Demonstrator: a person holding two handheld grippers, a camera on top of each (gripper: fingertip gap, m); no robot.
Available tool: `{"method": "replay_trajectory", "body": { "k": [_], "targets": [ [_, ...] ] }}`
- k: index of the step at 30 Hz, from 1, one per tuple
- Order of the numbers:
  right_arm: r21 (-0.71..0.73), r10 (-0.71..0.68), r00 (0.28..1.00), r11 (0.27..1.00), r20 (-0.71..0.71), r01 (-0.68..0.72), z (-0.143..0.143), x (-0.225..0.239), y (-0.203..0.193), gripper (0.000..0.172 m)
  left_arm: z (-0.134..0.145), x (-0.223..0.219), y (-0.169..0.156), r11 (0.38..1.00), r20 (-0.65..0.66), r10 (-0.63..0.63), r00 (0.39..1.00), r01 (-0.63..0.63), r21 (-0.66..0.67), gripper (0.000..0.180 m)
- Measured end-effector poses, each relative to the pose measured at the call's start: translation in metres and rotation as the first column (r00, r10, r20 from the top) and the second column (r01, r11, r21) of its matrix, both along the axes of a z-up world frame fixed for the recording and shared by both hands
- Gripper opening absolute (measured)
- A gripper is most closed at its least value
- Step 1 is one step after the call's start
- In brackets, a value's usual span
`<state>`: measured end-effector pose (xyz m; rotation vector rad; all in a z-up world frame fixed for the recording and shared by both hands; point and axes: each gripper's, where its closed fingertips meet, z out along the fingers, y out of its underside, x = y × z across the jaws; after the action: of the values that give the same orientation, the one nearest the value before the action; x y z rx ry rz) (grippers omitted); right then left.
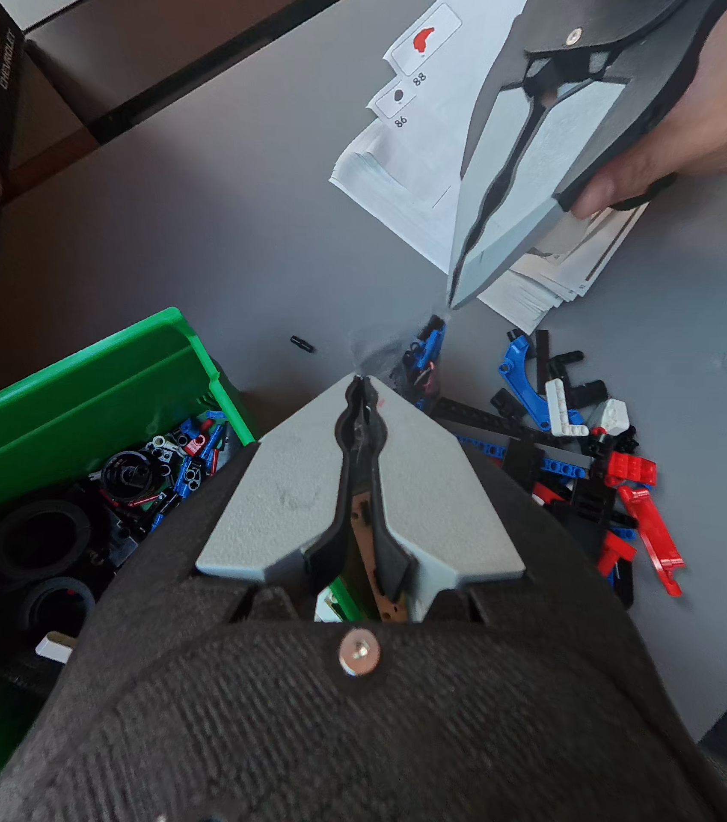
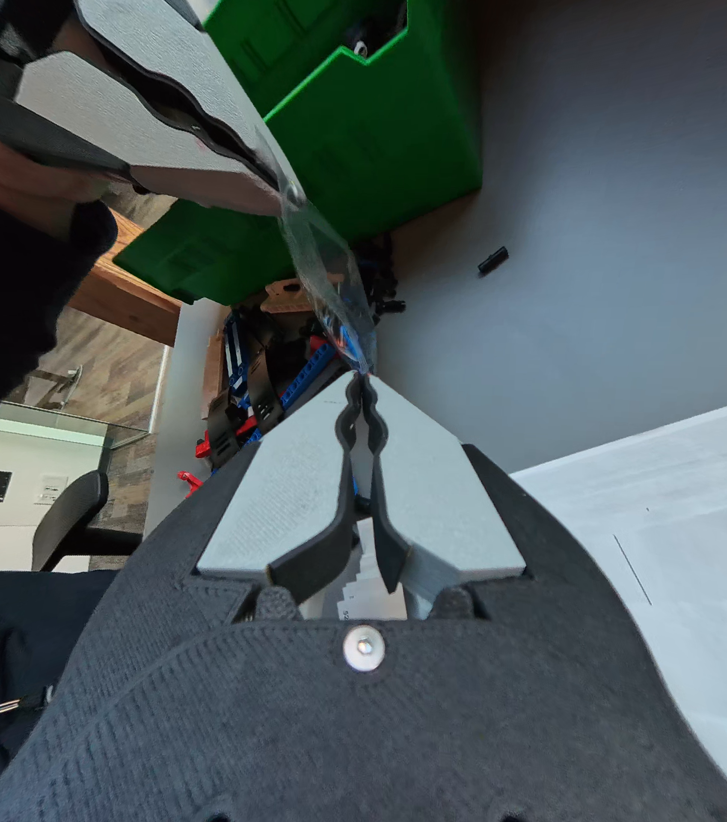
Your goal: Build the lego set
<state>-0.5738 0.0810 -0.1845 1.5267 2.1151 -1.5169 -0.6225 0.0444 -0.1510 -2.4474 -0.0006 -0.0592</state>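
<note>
**Clear bag stretched between two closed tools**

Left tool clamped on one end of a clear plastic bag, right tool pinching the opposite end; film pulled taut between the two tips, with small blue and black building pieces bunched inside. Bag hanging just above the grey table, between the green bin on the left and the loose pile of red, blue, black and white parts on the right. One black pin lying apart on the table, far side of the bin. Stack of white instruction pages under the right tool, a hand wrapped round its handle.

Likely trouble: thin film gripped only at the very tips, so a slip from either pinch probable if pulled harder or unevenly. A sudden tear likely to scatter the small pieces across the table, some rolling toward the near edge or mixing into the loose pile. Slack grip on one side likely to leave the bag swinging from the other.
</note>
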Motion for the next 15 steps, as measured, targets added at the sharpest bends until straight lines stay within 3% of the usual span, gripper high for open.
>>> {"method": "replay_trajectory", "body": {
  "k": [4,6,9,15],
  "targets": [
    [0.043,0.002,1.0,0.999,-0.017,-0.002,-0.001,0.0,0.001,0.0,0.0,0.0,-0.001,1.0,-0.005,0.002,1.0,-0.002,-0.003,0.0],
    [-0.021,-0.007,1.0,1.0,-0.026,0.006,0.008,-0.002,0.0,0.0,0.001,0.0,-0.001,1.0,-0.006,0.003,1.0,-0.003,0.003,0.0],
    [0.047,0.007,1.0,0.999,0.002,-0.007,-0.002,0.0,0.003,0.0,0.0,0.001,-0.001,1.0,0.002,0.008,1.0,-0.008,0.005,0.0],
    [-0.003,-0.022,1.0,1.0,-0.022,0.022,0.007,-0.004,0.008,0.0,0.0,0.001,0.001,1.0,0.005,0.015,1.0,-0.015,0.024,0.0]
  ]
}}
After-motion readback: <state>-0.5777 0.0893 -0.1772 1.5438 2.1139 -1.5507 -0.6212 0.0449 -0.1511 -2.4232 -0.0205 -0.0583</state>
